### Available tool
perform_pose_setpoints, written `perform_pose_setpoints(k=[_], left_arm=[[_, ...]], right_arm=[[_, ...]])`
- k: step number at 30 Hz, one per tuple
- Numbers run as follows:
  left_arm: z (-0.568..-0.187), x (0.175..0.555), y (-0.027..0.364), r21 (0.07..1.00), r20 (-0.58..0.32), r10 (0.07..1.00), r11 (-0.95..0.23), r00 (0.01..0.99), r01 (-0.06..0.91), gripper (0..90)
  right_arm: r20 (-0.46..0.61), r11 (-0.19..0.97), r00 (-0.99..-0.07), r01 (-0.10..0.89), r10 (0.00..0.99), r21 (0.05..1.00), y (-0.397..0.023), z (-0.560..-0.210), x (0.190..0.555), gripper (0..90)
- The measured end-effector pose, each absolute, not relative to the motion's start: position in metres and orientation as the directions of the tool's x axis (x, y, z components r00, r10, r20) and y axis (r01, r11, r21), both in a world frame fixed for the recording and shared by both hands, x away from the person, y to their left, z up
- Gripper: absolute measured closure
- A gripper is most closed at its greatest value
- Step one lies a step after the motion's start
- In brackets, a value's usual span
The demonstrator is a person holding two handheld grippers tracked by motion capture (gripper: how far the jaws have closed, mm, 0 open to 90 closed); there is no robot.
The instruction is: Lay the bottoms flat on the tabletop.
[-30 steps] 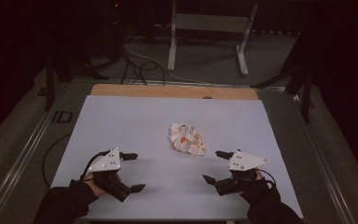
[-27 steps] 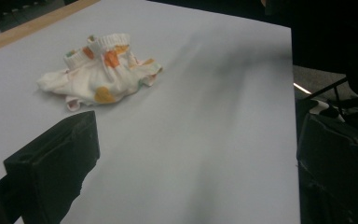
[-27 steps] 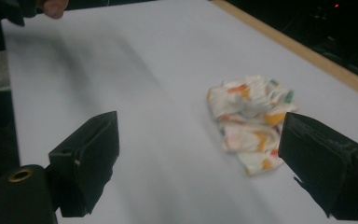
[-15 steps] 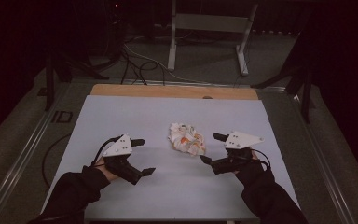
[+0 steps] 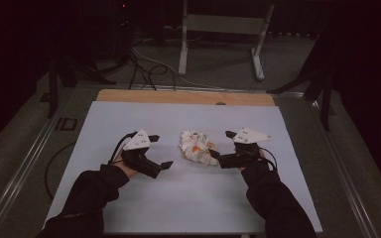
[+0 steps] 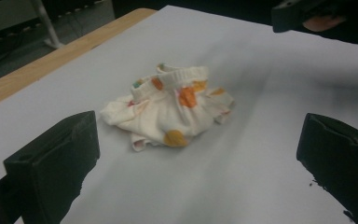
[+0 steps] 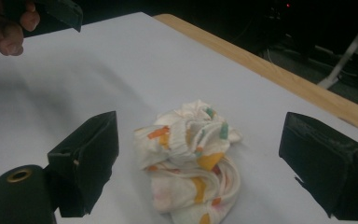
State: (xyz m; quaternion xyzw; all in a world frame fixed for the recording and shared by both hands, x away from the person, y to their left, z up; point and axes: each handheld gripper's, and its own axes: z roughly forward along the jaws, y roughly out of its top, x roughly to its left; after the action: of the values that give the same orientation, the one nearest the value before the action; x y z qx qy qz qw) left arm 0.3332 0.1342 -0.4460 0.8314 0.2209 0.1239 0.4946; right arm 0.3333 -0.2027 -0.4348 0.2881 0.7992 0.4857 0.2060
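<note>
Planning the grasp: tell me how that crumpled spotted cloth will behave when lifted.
The crumpled cloth looks soft and creased, so it will probably droop and unfold rather than hold its shape. It seems thin and small, likely light. Its folds and elastic band should give the open right gripper easy purchase; slipping seems unlikely.

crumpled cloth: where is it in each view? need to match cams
High view: crumpled cloth at table centre, between the left gripper and right gripper.
Left gripper view: cloth centre, beyond the open fingers.
Right gripper view: cloth low centre, between the fingers.
Shared landmark: wooden table edge.
</note>
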Motion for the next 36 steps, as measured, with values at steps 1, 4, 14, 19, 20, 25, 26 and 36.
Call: perform_pose_setpoints(k=[1,4,14,19,20,25,26,36], left_arm=[[-0.448,0.336,0.132,0.876,-0.01,0.5,-0.414,0.866,0.249,0.0],[-0.451,0.342,0.127,0.875,-0.004,0.533,-0.408,0.846,0.261,0.0],[-0.466,0.359,0.115,0.863,0.01,0.574,-0.418,0.819,0.283,0.0],[-0.472,0.371,0.107,0.838,-0.031,0.591,-0.424,0.806,0.343,1.7],[-0.472,0.371,0.107,0.838,-0.031,0.591,-0.424,0.806,0.343,1.8],[-0.485,0.388,0.096,0.81,-0.02,0.582,-0.467,0.813,0.354,9.8],[-0.485,0.388,0.096,0.81,-0.02,0.582,-0.467,0.813,0.354,13.5],[-0.508,0.411,0.082,0.76,-0.097,0.566,-0.489,0.819,0.428,30.3]], right_arm=[[-0.046,0.36,-0.744,0.268,0.667,0.894,-0.203,-0.436,0.335,12.0],[-0.004,0.353,-0.743,0.313,0.669,0.882,-0.203,-0.442,0.343,10.6],[0.046,0.324,-0.679,0.407,0.733,0.854,-0.21,-0.459,0.364,11.8],[0.008,0.39,-0.674,0.438,0.739,0.81,-0.205,-0.474,0.373,16.2],[0.008,0.39,-0.674,0.438,0.739,0.81,-0.205,-0.474,0.373,16.2],[0.024,0.407,-0.654,0.498,0.756,0.766,-0.202,-0.496,0.384,22.8],[0.024,0.407,-0.654,0.498,0.756,0.766,-0.202,-0.496,0.384,22.8],[-0.023,0.485,-0.664,0.522,0.748,0.702,-0.187,-0.516,0.394,38.4]])
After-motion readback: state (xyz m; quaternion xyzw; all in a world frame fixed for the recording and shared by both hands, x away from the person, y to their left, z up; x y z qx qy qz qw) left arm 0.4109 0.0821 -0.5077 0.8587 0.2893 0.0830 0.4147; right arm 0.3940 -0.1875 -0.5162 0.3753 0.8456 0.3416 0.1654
